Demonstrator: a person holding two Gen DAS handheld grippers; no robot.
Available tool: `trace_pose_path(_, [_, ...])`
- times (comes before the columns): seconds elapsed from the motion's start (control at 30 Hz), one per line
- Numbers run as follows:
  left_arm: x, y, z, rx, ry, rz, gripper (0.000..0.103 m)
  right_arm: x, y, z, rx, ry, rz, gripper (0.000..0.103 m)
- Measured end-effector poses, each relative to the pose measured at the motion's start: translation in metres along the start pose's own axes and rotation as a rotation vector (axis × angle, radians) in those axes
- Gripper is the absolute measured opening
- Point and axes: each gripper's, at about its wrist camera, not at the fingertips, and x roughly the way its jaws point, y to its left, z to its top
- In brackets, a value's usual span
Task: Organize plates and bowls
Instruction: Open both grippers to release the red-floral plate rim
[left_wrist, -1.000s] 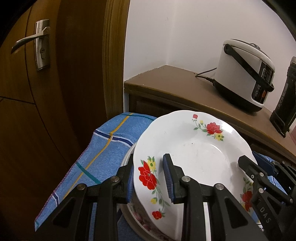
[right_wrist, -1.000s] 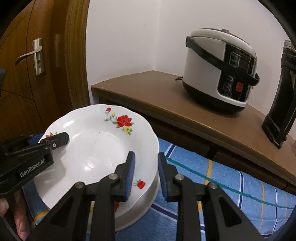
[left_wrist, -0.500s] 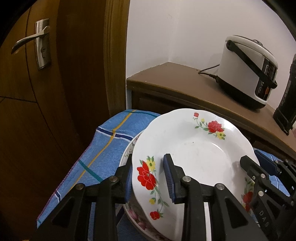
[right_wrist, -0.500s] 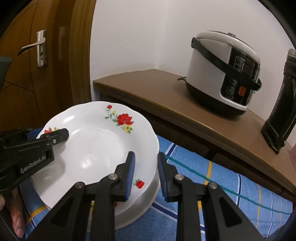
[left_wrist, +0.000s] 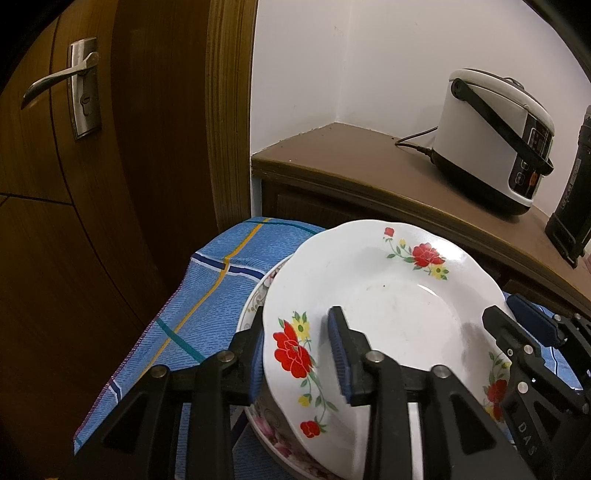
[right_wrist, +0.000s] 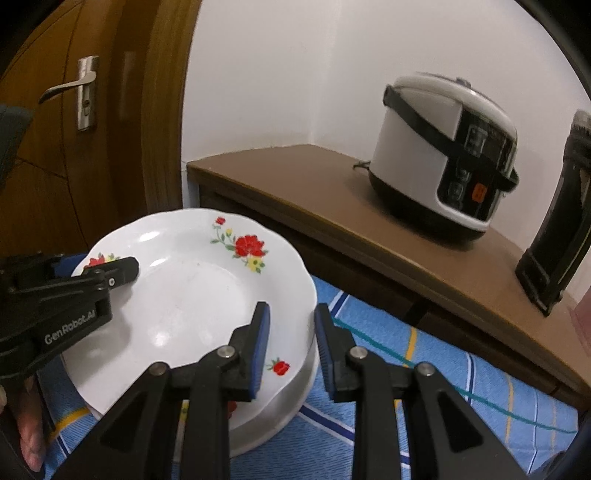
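Observation:
A white plate with red flowers (left_wrist: 391, 314) is held between both grippers above a stack of dishes. My left gripper (left_wrist: 295, 354) is shut on its left rim, one finger under it and one on top. My right gripper (right_wrist: 290, 347) is shut on its right rim (right_wrist: 291, 317); it also shows in the left wrist view (left_wrist: 524, 328). Below the plate lies a floral-rimmed dish (left_wrist: 258, 295) in the left wrist view and a white dish (right_wrist: 291, 398) in the right wrist view. The plate (right_wrist: 192, 295) is tilted slightly.
The dishes sit on a table with a blue checked cloth (left_wrist: 214, 295). Behind is a brown wooden cabinet (right_wrist: 295, 184) with a white and black rice cooker (right_wrist: 443, 155) and a black object (right_wrist: 554, 236). A wooden door with a metal handle (left_wrist: 62, 77) stands left.
Both grippers and the flowered plate between them have risen a little and drawn back from the cabinet. The grips on the plate are unchanged.

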Motion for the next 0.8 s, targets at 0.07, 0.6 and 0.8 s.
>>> trace_pose_path(0.07, [0.0,0.0,0.0,0.003,-0.005,-0.005,0.042,-0.001,0.004,0.001,-0.034,-0.01,0.008,0.027])
trace_pose_path(0.6, [-0.009,0.002,-0.002,-0.023,-0.038,-0.026,0.05,-0.011,-0.004,0.0,-0.034,-0.096,0.021,0.077])
trace_pose_path(0.8, [-0.016,-0.004,-0.003,-0.003,-0.071,0.001,0.065,-0.019,-0.01,-0.001,0.007,-0.123,-0.037,0.091])
